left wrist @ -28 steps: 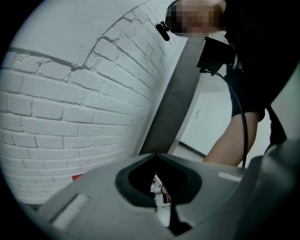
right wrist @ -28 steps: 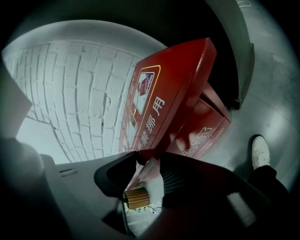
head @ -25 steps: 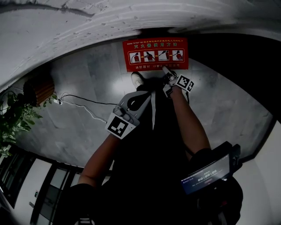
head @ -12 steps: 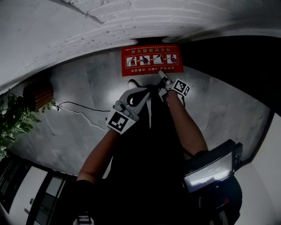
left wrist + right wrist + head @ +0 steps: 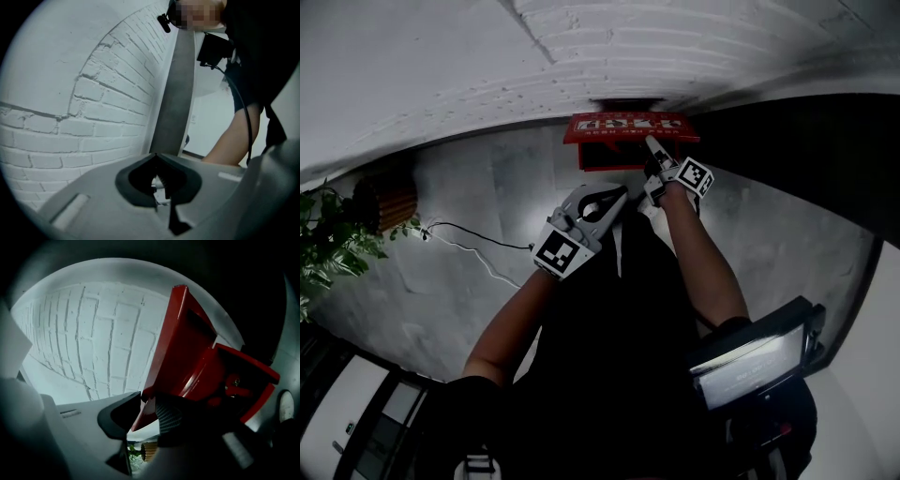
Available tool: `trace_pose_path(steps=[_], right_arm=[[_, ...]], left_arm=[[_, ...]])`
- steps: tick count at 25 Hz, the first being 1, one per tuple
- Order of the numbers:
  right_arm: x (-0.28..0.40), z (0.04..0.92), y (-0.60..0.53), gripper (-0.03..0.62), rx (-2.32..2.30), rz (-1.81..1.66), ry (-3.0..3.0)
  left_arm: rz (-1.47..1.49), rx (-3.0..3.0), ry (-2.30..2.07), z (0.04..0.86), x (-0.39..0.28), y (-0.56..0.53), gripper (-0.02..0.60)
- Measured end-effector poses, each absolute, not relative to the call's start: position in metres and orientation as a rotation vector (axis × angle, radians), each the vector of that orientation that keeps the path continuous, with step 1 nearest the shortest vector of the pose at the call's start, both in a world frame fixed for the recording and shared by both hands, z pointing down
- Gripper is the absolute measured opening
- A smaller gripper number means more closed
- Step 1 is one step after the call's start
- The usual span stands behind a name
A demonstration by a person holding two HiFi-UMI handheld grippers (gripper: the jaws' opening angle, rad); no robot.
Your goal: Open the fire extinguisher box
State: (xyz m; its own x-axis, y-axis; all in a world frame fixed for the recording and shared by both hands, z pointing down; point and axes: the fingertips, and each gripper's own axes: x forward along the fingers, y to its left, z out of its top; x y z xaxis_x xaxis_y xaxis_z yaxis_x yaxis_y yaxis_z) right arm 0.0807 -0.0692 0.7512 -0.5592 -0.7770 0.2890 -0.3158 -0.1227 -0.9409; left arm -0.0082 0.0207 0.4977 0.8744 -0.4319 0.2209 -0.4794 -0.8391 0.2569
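The red fire extinguisher box stands on the floor against the white brick wall. Its lid is tilted up, so its label is seen nearly edge-on. My right gripper is at the lid's front edge. In the right gripper view the lid's red edge sits between the pads of the right gripper, whose jaws are closing and pinch it. My left gripper hangs in front of the box, a little to the left and apart from it. In its own view the left gripper has its tips together with nothing held.
White brick wall rises right behind the box. A thin cable runs over the grey floor at left, beside a brown basket and a plant. A dark surface lies right of the box. A lit device hangs at the person's waist.
The box lid has swung from lying flat with its label showing to tilted up, with the right gripper on its front edge. The left gripper stayed in front of the box.
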Motion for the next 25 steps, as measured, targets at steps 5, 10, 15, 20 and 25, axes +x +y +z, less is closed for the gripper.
trace_pose_path(steps=[5, 10, 15, 20, 25], right_arm=[[0.088, 0.734, -0.115, 0.099, -1.229, -1.664, 1.827], [0.104, 0.723, -0.149, 0.266, -1.348, -1.612, 1.907], [0.118, 0.716, -0.172, 0.296, -1.384, -1.557, 1.912], [0.113, 0.708, -0.174, 0.293, -1.321, -1.567, 1.907], [0.075, 0.664, -0.144, 0.23, -1.133, -1.54, 2.089]], left_arm=[[0.204, 2.726, -0.712, 0.487, -0.015, 0.014, 0.0], [0.201, 2.701, -0.726, 0.481, -0.02, 0.02, 0.001], [0.196, 2.683, -0.748, 0.482, -0.025, 0.021, 0.002], [0.186, 2.67, -0.77, 0.48, -0.027, 0.015, 0.0], [0.17, 2.669, -0.773, 0.473, -0.026, 0.01, 0.0]])
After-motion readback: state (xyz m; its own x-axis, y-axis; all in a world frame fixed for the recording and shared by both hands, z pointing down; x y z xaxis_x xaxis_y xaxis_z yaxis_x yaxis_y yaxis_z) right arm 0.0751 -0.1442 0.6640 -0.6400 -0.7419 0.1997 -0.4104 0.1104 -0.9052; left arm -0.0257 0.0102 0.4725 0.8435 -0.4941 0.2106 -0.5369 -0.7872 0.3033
